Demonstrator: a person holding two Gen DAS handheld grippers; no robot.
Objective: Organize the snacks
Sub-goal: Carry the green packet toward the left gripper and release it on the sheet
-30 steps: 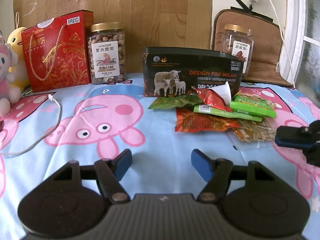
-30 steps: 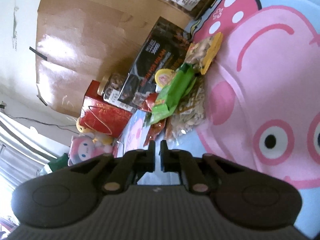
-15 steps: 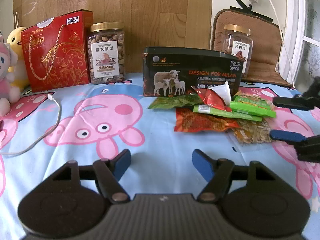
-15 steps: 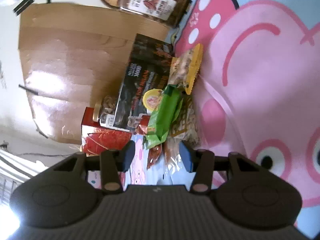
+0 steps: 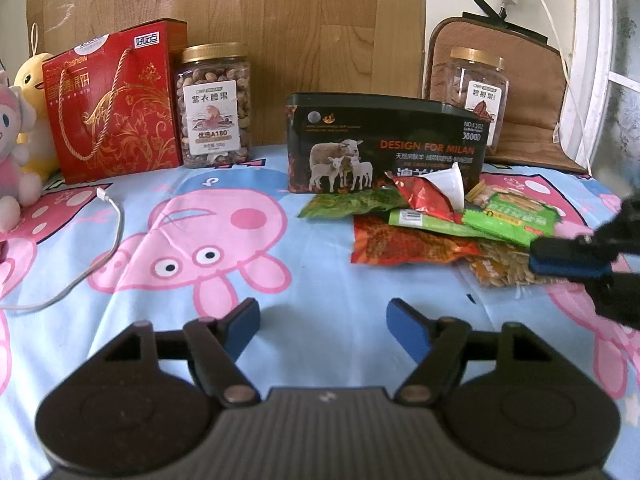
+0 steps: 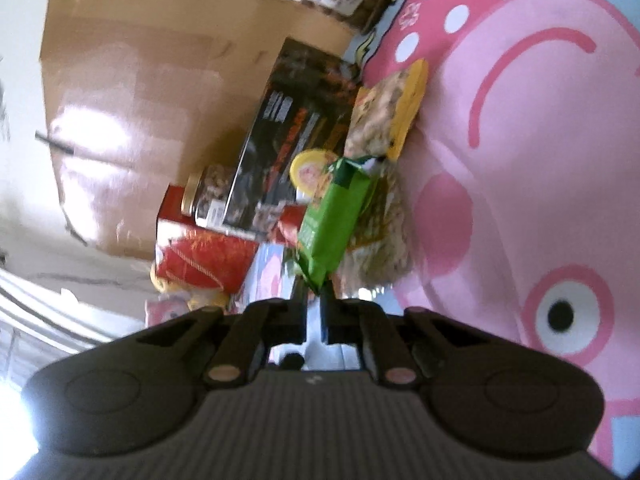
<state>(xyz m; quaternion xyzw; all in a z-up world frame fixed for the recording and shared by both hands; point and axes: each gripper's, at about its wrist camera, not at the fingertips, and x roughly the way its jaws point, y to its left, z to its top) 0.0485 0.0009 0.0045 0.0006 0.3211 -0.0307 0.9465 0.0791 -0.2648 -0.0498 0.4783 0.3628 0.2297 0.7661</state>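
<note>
A heap of snack packets lies on the cartoon-pig sheet (image 5: 208, 240) in front of a black tin (image 5: 384, 144). It holds a bright green packet (image 5: 508, 216), an orange-red packet (image 5: 408, 244), a clear seed packet (image 5: 504, 268), a red foil packet (image 5: 424, 196) and a dark green packet (image 5: 348, 206). My right gripper (image 6: 314, 296) is rolled on its side, and its pads pinch the near end of the green packet (image 6: 336, 208). From the left wrist that gripper (image 5: 568, 258) shows at the heap's right edge. My left gripper (image 5: 324, 320) hovers open over bare sheet, holding nothing.
Along the wooden headboard stand a red gift box (image 5: 112, 108), a nut jar (image 5: 216, 104) and a second jar (image 5: 476, 84) against a brown cushion (image 5: 532, 92). Plush toys (image 5: 16, 136) sit far left. A white cable (image 5: 108, 240) trails over the sheet's left side.
My right gripper was shut, spread its fingers around the end of the green packet, then closed on it. The left gripper has stayed put, open.
</note>
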